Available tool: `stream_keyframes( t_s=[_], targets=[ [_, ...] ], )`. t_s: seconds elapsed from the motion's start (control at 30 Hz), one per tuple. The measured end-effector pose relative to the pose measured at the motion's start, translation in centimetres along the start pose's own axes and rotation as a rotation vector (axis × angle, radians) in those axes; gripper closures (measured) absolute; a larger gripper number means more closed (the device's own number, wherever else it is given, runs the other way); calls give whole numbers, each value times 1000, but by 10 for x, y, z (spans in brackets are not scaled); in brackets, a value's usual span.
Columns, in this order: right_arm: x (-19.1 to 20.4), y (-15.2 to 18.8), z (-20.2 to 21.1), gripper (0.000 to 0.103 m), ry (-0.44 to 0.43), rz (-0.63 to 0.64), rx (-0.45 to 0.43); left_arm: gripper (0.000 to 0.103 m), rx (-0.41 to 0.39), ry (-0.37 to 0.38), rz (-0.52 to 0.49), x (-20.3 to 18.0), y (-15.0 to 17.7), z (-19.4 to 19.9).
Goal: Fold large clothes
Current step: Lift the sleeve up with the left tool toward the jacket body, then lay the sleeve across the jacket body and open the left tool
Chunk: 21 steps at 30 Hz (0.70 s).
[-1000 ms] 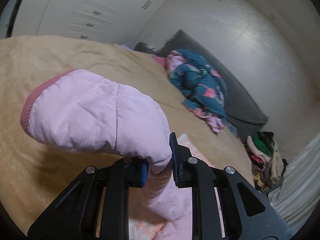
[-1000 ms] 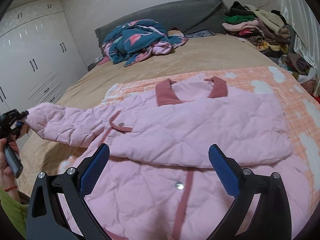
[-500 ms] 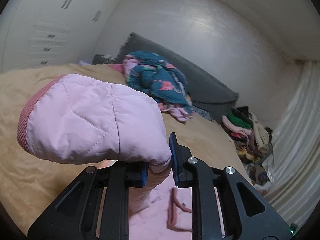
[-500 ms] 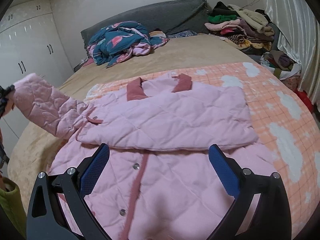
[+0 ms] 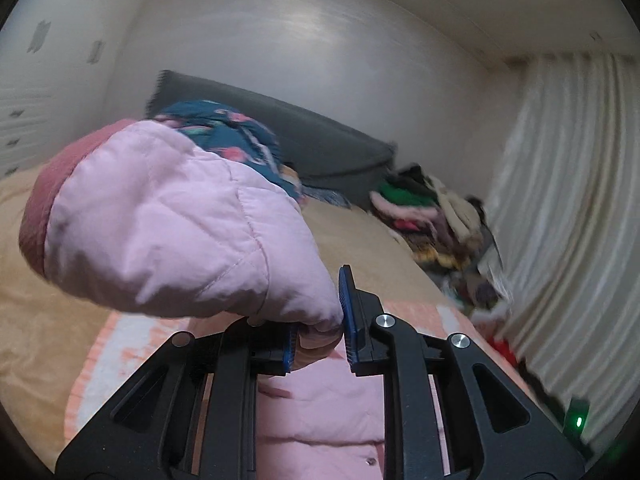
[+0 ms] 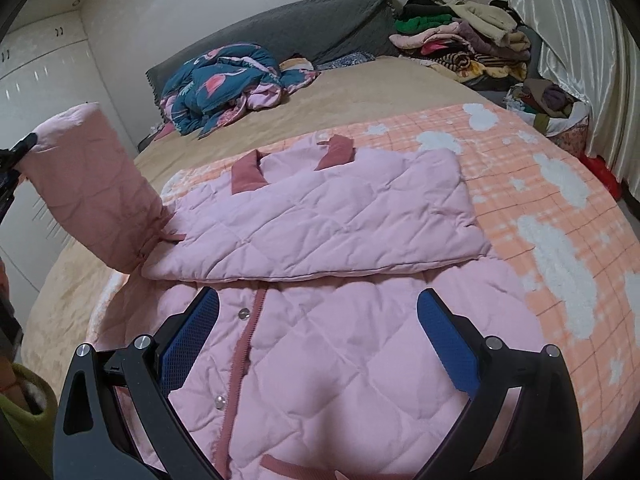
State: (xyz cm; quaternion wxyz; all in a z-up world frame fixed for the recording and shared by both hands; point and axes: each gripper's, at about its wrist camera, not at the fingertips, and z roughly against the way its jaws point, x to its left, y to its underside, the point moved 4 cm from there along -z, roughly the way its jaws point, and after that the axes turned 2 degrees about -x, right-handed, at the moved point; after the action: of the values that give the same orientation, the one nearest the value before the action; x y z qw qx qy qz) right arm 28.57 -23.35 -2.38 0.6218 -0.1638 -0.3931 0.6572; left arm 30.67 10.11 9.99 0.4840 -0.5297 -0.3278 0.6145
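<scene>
Left gripper [image 5: 320, 334], pinching the sleeve [image 6: 86, 184], has raised it at frame left toward the jacket [image 6: 320, 220]; right gripper [image 6: 318, 334] spread, idle.

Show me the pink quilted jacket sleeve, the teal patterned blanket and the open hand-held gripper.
pink quilted jacket sleeve [image 5: 168, 224], left wrist view, padded middle.
teal patterned blanket [image 6: 224, 80], right wrist view, top fold.
right hand-held gripper [image 6: 318, 344], right wrist view, between fingertips.

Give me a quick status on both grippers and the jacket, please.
Left gripper shut on sleeve, lifted. Right gripper open, above pink jacket. Other sleeve lies folded across the chest. Nothing in the way.
</scene>
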Motion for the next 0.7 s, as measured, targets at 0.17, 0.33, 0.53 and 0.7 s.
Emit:
stream_keyframes(
  t_s=[0.17,0.33,0.53,0.7],
  targets=[
    [-21,1,5,4,14,-45,-8,92,56,68,-82,-32,20,-21],
    [-37,3,8,4,23,-79,-14,92,86,93,-143,-51,38,-37],
    [-46,4,9,4,26,-107,-22,92,142,129,-196,-55,62,-40],
    [-54,4,11,4,37,-132,-23,92,207,154,-299,-78,88,-57]
  ],
)
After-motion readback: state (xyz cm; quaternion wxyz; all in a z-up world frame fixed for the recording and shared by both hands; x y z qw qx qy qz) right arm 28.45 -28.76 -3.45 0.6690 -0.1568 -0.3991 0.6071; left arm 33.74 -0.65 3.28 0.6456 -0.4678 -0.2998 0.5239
